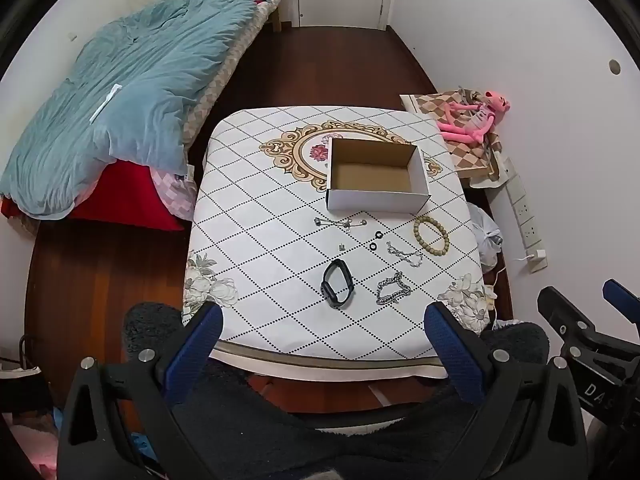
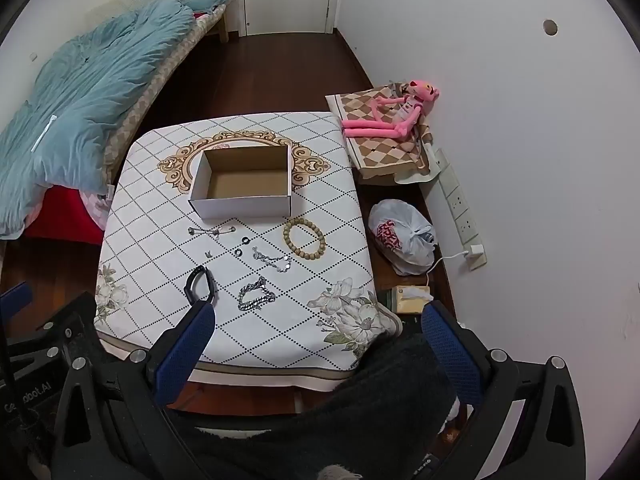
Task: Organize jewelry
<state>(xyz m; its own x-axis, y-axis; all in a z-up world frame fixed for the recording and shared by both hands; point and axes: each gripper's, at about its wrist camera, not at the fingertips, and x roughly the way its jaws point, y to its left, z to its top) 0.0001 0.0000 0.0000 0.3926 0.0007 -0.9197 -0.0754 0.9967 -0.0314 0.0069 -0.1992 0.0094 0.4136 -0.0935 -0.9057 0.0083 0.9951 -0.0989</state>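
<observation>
An open cardboard box (image 1: 376, 200) (image 2: 244, 204) stands empty on the table (image 1: 256, 240) (image 2: 152, 232). In front of it lie a thin silver chain (image 1: 340, 223) (image 2: 211, 231), a wooden bead bracelet (image 1: 431, 233) (image 2: 305, 239), two black rings (image 1: 376, 240) (image 2: 242, 246), a silver charm bracelet (image 1: 405, 254) (image 2: 273, 261), a chunky silver chain bracelet (image 1: 393, 289) (image 2: 256, 295), a small silver piece (image 1: 341, 247) (image 2: 208, 253) and a black fitness band (image 1: 337, 288) (image 2: 200, 284). My left gripper (image 1: 322, 332) and right gripper (image 2: 318, 330) are open and empty, held back over the near table edge.
A bed with a blue duvet (image 1: 120, 100) is left of the table. A pink plush toy (image 2: 394, 114) lies on a checkered stand at the right. A white plastic bag (image 2: 402, 236), a tissue box (image 2: 412, 298) and a power strip (image 2: 460, 208) are along the right wall.
</observation>
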